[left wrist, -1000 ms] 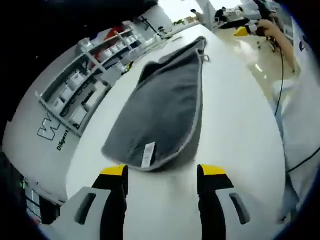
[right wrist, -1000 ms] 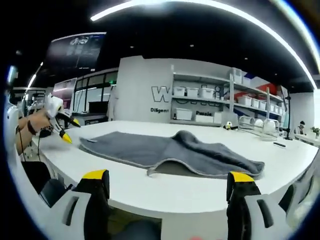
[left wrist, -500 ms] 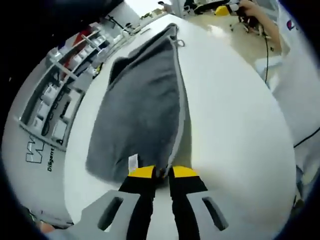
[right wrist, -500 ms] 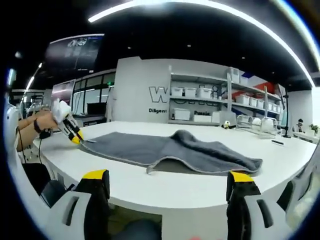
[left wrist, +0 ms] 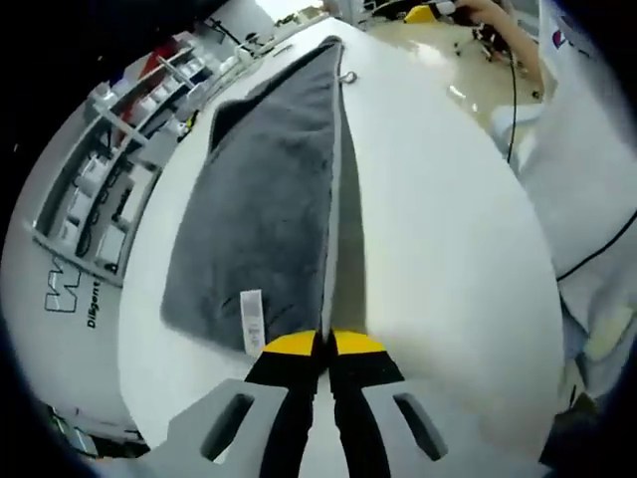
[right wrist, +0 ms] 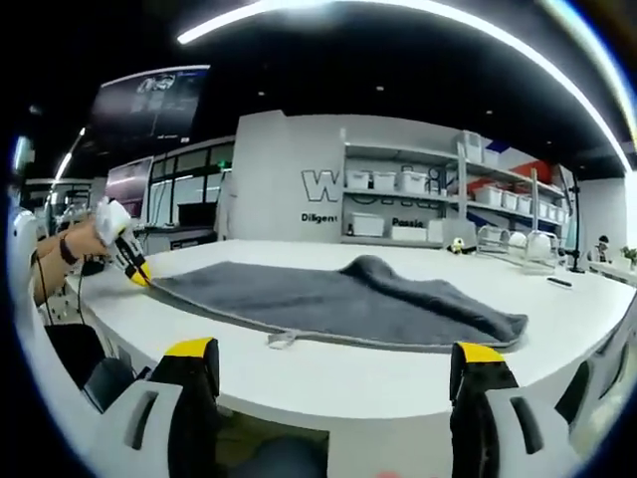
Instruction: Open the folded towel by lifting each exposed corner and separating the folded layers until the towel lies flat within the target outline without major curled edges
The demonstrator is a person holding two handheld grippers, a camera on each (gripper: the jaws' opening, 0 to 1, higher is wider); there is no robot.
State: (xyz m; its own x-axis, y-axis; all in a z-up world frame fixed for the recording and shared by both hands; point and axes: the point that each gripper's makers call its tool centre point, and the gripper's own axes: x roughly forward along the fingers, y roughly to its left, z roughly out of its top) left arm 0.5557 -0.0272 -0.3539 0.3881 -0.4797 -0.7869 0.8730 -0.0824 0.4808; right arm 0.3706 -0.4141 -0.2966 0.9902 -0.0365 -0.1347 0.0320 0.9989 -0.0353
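Observation:
A grey towel (left wrist: pixel 264 199) lies lengthwise on the white table (left wrist: pixel 438 219), with a white label (left wrist: pixel 251 320) near its close end. My left gripper (left wrist: pixel 318 344) is shut on the towel's near corner, where the pale hem runs straight away from the jaws. In the right gripper view the towel (right wrist: pixel 348 304) is spread low across the table (right wrist: pixel 378 378), with a hump at its middle and a small loop (right wrist: pixel 282 340) on its front hem. The left gripper (right wrist: pixel 127 261), held by a hand, pinches the towel's left corner there. My right gripper (right wrist: pixel 333 363) is open off the table's edge, holding nothing.
Shelves with white bins (right wrist: pixel 398 184) stand against a lettered wall behind the table. The same shelves (left wrist: pixel 109 169) run along the table's left side. A black cable (left wrist: pixel 518 110) hangs beside a person's white sleeve (left wrist: pixel 587 169) on the right.
My left gripper went from open to shut on the towel's near corner and drew it out. The towel's raised front hem has dropped and straightened. The right gripper has stayed put.

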